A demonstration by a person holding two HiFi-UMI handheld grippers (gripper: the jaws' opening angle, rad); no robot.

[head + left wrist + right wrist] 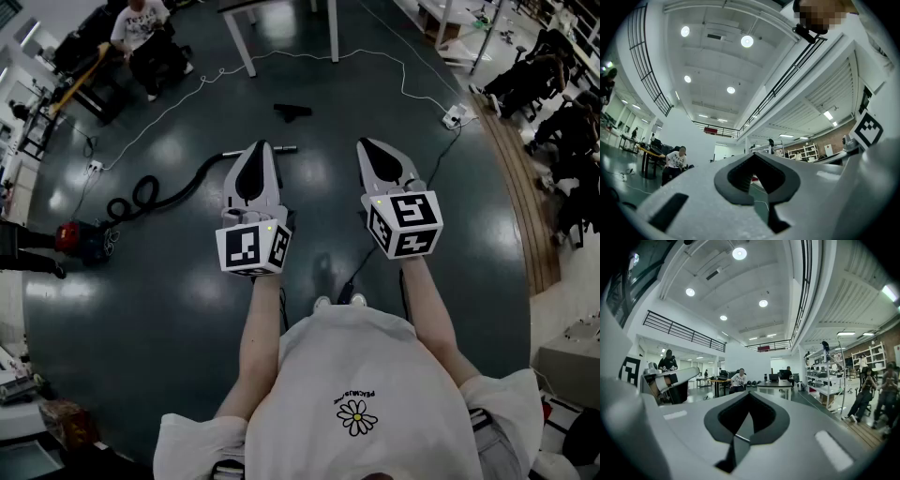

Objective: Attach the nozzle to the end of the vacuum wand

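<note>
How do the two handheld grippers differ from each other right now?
The left gripper tilts upward, its camera catching mostly ceiling; the right gripper sits level, looking straight ahead. In the head view, the left gripper overlaps the black hose and wand end, while the right gripper hangs over the floor, away from them. Both are shut and hold nothing.

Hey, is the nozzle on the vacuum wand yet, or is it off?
Off. The black nozzle lies alone on the floor, clear of the wand, whose end shows beside the left gripper.
</note>
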